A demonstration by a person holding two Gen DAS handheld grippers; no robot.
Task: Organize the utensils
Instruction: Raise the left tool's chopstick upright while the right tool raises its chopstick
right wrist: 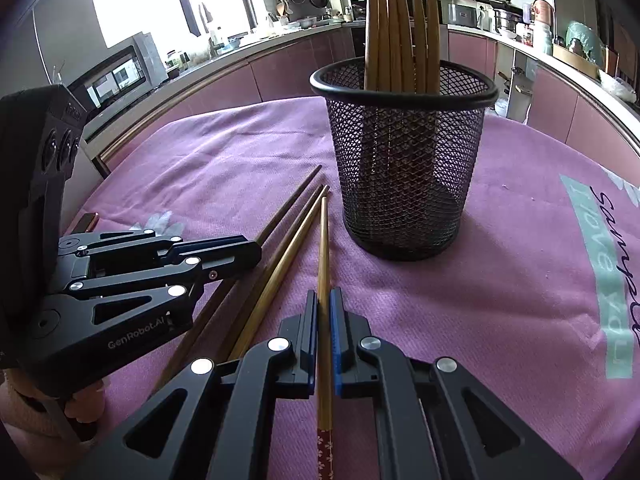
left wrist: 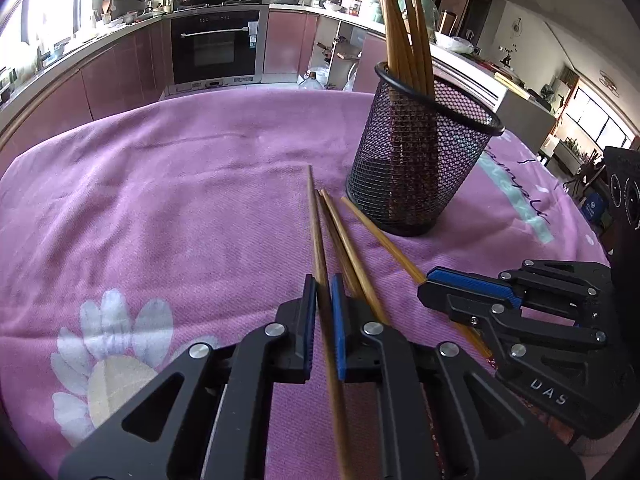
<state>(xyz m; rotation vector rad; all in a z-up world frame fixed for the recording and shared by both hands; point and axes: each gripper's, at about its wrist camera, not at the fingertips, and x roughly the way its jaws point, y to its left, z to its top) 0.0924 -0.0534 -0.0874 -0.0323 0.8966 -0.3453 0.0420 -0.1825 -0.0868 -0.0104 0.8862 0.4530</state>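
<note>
A black mesh cup (left wrist: 420, 160) holding several wooden chopsticks stands on the purple cloth; it also shows in the right wrist view (right wrist: 404, 160). My left gripper (left wrist: 324, 292) is shut on a dark chopstick (left wrist: 316, 220) that lies low over the cloth. Two more chopsticks (left wrist: 344, 240) lie just right of it. My right gripper (right wrist: 324, 308) is shut on a lighter chopstick (right wrist: 324, 248) with a red patterned end. It shows in the left wrist view (left wrist: 436, 280), beside the cup's base. The left gripper shows in the right wrist view (right wrist: 248, 252).
The purple cloth (left wrist: 160, 200) with a flower print and teal lettering covers the table. Kitchen counters and an oven (left wrist: 216, 48) stand behind the table's far edge.
</note>
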